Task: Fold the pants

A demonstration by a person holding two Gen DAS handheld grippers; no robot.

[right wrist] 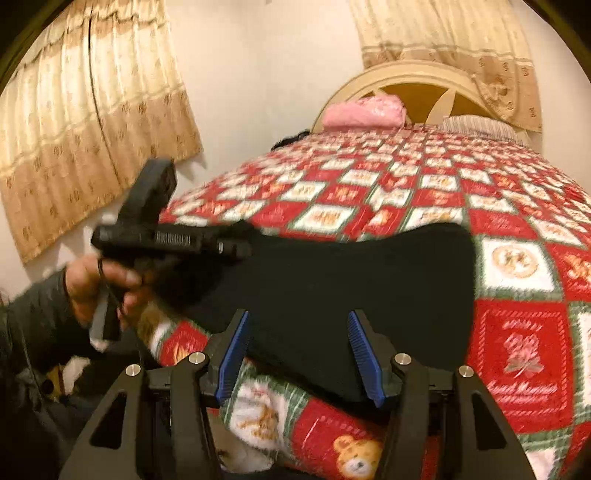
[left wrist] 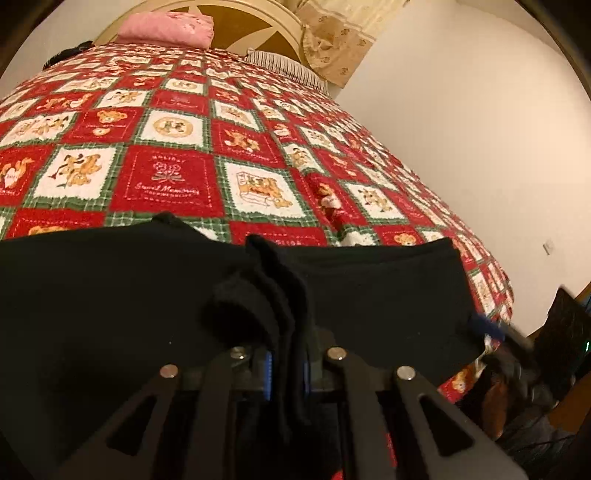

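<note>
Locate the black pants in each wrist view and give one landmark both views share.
Left wrist: the black pants fill the lower half, bunched in the shut left gripper.
Right wrist: they lie centre frame on the quilt, just beyond the open right gripper.
Shared landmark: the pink pillow at the headboard.

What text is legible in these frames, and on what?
"HOLIDAY" – top of a red square on the red, white and green patchwork bedspread.
"Sweet Memories" – script, same red square, below the flower motif.
Small line under it: too small to read.
Text on the red square at the black folded pants' edge: partly hidden, unreadable.
Same script on a red square in the right wrist view: blurred.
No other text visible.
</note>
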